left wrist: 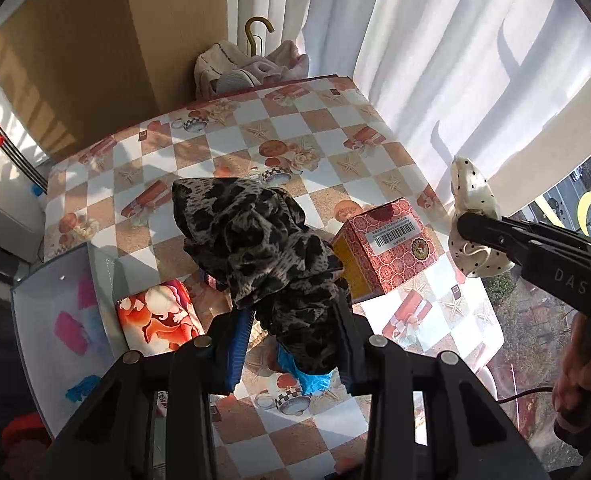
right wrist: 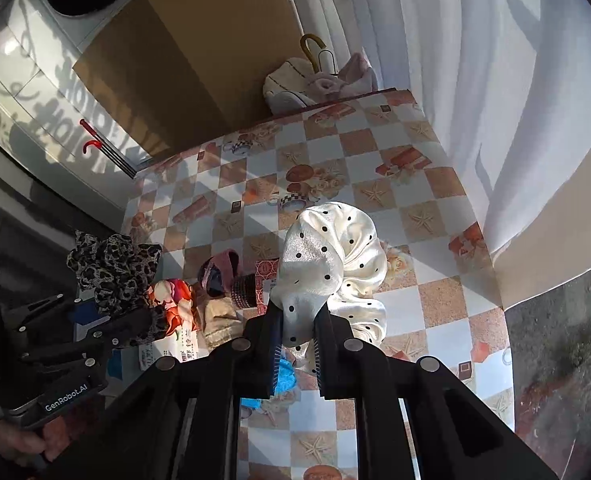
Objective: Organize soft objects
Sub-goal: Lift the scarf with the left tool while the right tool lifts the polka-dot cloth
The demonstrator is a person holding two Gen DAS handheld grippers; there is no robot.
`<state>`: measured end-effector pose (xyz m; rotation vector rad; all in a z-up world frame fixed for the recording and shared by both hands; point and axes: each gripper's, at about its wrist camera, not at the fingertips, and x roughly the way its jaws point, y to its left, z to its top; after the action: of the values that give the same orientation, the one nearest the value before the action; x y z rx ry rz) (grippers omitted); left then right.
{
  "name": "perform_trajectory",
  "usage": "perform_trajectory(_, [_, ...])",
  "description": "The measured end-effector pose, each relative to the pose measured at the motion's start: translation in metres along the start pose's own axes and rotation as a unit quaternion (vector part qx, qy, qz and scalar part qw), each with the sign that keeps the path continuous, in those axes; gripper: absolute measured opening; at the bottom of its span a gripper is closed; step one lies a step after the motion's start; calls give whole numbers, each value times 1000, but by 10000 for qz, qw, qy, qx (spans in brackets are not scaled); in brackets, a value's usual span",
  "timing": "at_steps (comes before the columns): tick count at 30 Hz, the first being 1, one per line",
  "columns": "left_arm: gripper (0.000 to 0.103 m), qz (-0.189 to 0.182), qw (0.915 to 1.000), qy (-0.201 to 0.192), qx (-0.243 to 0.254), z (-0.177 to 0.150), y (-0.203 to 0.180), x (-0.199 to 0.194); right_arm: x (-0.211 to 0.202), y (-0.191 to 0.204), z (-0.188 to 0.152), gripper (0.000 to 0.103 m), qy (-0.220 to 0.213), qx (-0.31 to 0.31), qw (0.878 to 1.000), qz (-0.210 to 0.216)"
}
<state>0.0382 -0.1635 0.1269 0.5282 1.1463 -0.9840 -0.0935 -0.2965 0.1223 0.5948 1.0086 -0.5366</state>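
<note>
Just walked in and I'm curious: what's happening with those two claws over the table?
A person holds a claw in each hand. The left claw is shut on a leopard-print scrunchie, and the right claw is shut on a white polka-dot scrunchie. Both are lifted above the checkered table, where a red box sits.

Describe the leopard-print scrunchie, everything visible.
The leopard-print scrunchie is a big ruffled ring of thin soft fabric, grey-tan with black blotches, bunched into deep folds. It is lifted off the table, pinched between the fingers of the left gripper; most of it billows above and ahead of the fingertips, with a fold hanging down between them. Only the fingers visibly touch it. In the right wrist view it sits at the left, above the table's left edge, apart from the white dotted scrunchie.
</note>
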Motion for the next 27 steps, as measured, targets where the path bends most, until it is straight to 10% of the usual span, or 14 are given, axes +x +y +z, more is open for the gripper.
perform_trajectory(11, [41,151,9961,242,-840,-19,51,5,17,38,5,15,150,-49,9999,-67])
perform_trajectory(27, [41,488,9955,350,-732,-10,49,10,30,88,23,15,158,-150,9998,-16])
